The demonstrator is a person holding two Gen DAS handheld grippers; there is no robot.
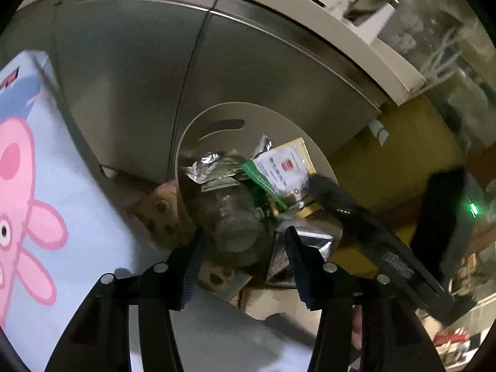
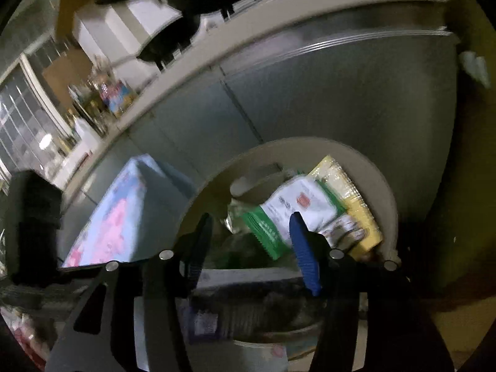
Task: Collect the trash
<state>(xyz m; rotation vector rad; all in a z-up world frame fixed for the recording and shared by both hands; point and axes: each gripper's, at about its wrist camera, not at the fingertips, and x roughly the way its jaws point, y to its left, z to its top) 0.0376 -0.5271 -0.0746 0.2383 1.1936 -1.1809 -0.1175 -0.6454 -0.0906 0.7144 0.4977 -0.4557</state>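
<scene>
Drop step in hand. My right tool [image 2: 249,232] jaws apart, empty; white-green wrapper [image 2: 291,207] in bin [image 2: 389,204] at its 12. My left tool [image 1: 241,241] apart around clear jar [image 1: 235,217], contact unclear. Next: fetch remaining trash.

A cream bin [image 1: 198,130] of wrappers [image 1: 280,170] stands, apparently, on the floor beside a cartoon-printed box [image 1: 37,167].

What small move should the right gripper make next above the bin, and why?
Probably draw the right gripper back from the bin. Its jaws stand apart with nothing pressed between them, and the white-and-green packet already lies on the trash inside.
</scene>
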